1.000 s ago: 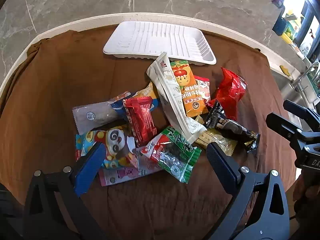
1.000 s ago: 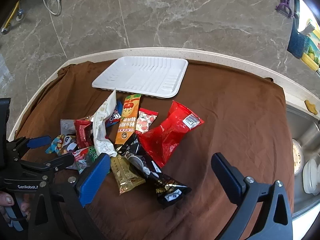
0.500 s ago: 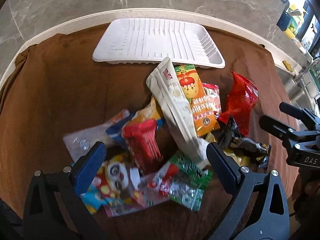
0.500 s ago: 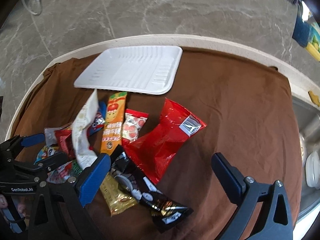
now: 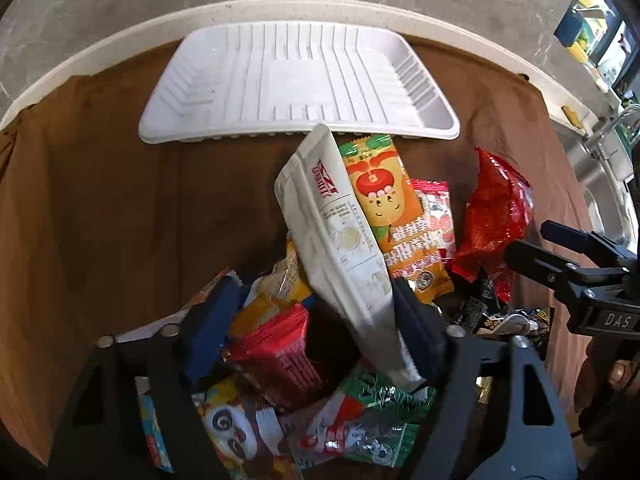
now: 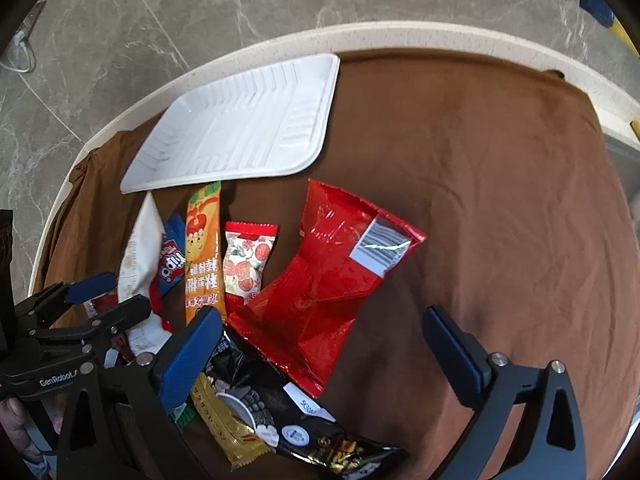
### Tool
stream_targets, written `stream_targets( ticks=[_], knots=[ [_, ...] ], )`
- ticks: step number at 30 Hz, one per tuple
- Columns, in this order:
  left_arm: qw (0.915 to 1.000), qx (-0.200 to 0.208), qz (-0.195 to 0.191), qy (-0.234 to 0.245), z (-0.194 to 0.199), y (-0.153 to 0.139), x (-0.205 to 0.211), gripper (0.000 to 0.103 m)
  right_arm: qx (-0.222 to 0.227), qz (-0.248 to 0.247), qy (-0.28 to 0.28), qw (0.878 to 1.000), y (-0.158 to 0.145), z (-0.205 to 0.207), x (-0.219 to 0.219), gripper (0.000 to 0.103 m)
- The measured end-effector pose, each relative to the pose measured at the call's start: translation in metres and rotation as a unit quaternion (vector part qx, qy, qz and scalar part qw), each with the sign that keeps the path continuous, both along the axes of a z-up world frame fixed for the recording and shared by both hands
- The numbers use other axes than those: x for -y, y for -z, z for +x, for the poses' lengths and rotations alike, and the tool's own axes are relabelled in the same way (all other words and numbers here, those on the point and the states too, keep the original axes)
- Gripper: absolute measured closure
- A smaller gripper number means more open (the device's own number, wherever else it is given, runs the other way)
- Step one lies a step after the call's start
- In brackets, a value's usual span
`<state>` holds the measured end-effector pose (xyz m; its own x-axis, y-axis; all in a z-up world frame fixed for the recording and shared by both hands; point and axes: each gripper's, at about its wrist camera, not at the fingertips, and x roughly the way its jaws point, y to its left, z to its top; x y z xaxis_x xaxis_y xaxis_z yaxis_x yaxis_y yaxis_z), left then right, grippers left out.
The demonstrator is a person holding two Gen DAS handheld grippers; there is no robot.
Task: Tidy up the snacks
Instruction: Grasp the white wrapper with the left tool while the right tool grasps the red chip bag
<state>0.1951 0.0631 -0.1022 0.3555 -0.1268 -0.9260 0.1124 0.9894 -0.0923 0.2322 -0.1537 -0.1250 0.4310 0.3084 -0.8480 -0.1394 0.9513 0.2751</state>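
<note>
A heap of snack packets lies on the brown cloth (image 5: 100,200) in front of a white ribbed tray (image 5: 300,80) (image 6: 240,128). My left gripper (image 5: 314,320) is down in the heap and its jaws are closing. The lower end of a long white packet (image 5: 340,240) and a red ridged packet (image 5: 280,356) sit between them, with the right finger (image 5: 416,320) against the white packet. My right gripper (image 6: 324,352) hangs open over the lower corner of a big red bag (image 6: 320,292) and a black packet (image 6: 260,400).
An orange packet (image 6: 202,256), a strawberry candy packet (image 6: 246,264), a gold packet (image 6: 228,428), a panda packet (image 5: 228,428) and a green packet (image 5: 380,420) lie around. A steel sink (image 5: 600,184) is at the right, and the cream table rim (image 6: 400,32) curves behind the tray.
My left gripper has dropped forward into the heap and its jaws have narrowed around the white and red packets. My right gripper has sunk closer to the red bag and stays wide.
</note>
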Motion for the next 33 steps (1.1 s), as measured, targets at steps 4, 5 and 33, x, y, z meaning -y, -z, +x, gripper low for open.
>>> stream_targets(
  ticks=[4, 5, 33],
  knots=[
    [1.0000, 0.001, -0.004, 0.001, 0.007, 0.005, 0.001, 0.049, -0.018, 0.025, 0.002, 1.000, 0.010, 0.005, 0.000, 0.026],
    [1.0000, 0.003, -0.004, 0.003, 0.007, 0.007, 0.002, 0.051, -0.021, 0.032, 0.000, 0.999, 0.012, 0.006, 0.000, 0.039],
    [0.9845, 0.018, -0.174, 0.007, 0.022, -0.033, -0.052, 0.075, 0.000, 0.172, -0.010, 0.985, -0.013, 0.007, 0.016, 0.059]
  ],
)
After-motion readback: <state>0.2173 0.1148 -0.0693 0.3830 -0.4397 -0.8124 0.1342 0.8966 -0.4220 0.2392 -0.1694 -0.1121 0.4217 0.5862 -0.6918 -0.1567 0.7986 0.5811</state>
